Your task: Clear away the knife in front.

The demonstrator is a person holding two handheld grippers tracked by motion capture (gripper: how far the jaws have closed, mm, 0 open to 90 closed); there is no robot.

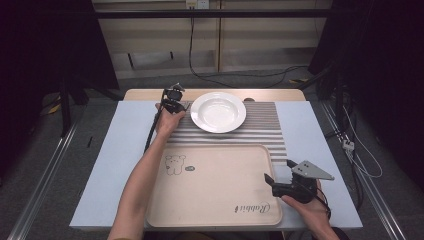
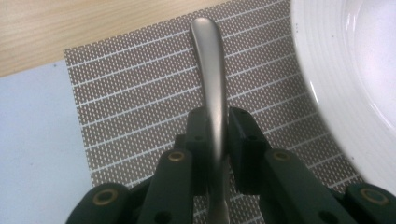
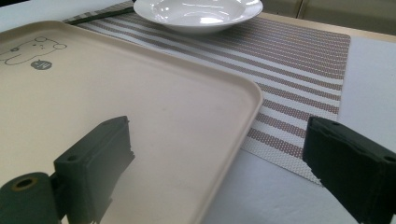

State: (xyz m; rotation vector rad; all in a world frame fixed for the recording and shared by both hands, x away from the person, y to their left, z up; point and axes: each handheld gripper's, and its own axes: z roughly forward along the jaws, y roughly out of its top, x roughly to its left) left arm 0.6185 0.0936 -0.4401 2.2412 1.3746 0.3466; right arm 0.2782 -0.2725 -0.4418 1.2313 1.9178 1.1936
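Note:
A brushed metal utensil handle (image 2: 211,60) runs away from me over the striped placemat (image 2: 140,93). My left gripper (image 2: 217,121) is shut on it, one black pad pressing each side; the utensil's working end is hidden beneath the jaws. In the high view that left gripper (image 1: 173,100) sits at the mat's far left corner, just left of the white deep plate (image 1: 218,112). My right gripper (image 1: 278,171) stands open over the right edge of the beige tray (image 1: 215,200). Between its wide-apart jaws in the right gripper view (image 3: 219,140) there is only the tray's rim (image 3: 252,93).
The plate (image 3: 196,11) rests on the brown-and-white placemat (image 3: 299,60) at the back of the table. The tray bears a printed bear drawing (image 1: 175,164) and lies at the front. Pale blue table surface (image 1: 320,130) shows on both sides.

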